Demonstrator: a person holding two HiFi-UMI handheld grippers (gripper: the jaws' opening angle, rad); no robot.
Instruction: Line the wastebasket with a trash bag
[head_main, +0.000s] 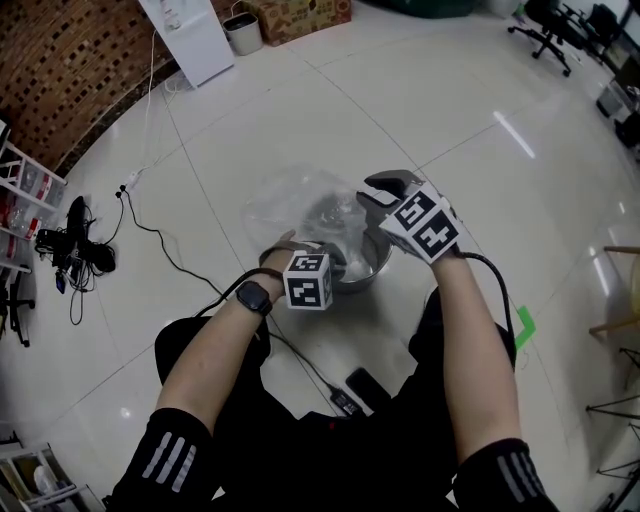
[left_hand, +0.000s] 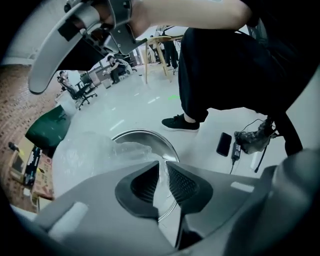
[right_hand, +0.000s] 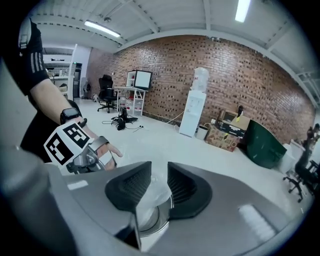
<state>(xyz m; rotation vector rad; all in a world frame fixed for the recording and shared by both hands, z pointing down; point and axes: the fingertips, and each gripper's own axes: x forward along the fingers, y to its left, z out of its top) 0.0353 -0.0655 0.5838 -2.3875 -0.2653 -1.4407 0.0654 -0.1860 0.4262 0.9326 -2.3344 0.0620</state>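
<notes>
Two grippers hang close over the work, just past the person's knees. The left gripper (left_hand: 162, 169) has its jaws a narrow slit apart with clear film showing in the slit, loose rather than pinched as far as this smeared view allows. The right gripper (right_hand: 159, 175) stands with its jaws moderately apart, a fold of the same film between its pads but not squeezed. Directly beneath both sits the wastebasket (head_main: 372, 262), a round steel bin upright on the pale floor (head_main: 470, 180). The trash bag (head_main: 290, 205) lies partly in its mouth, while most of it billows over the far left rim. The step in hand looks like seating the bag's mouth on the rim. It likely goes best if each gripper takes a single layer of the hem at opposite sides, spreads them to open the mouth, and then draws the hem down outside the rim — pulling downward, not sideways, since a light bin may skid on smooth tile. Farther off stand a white water dispenser (head_main: 190, 35) and the brick wall (head_main: 70, 70).
</notes>
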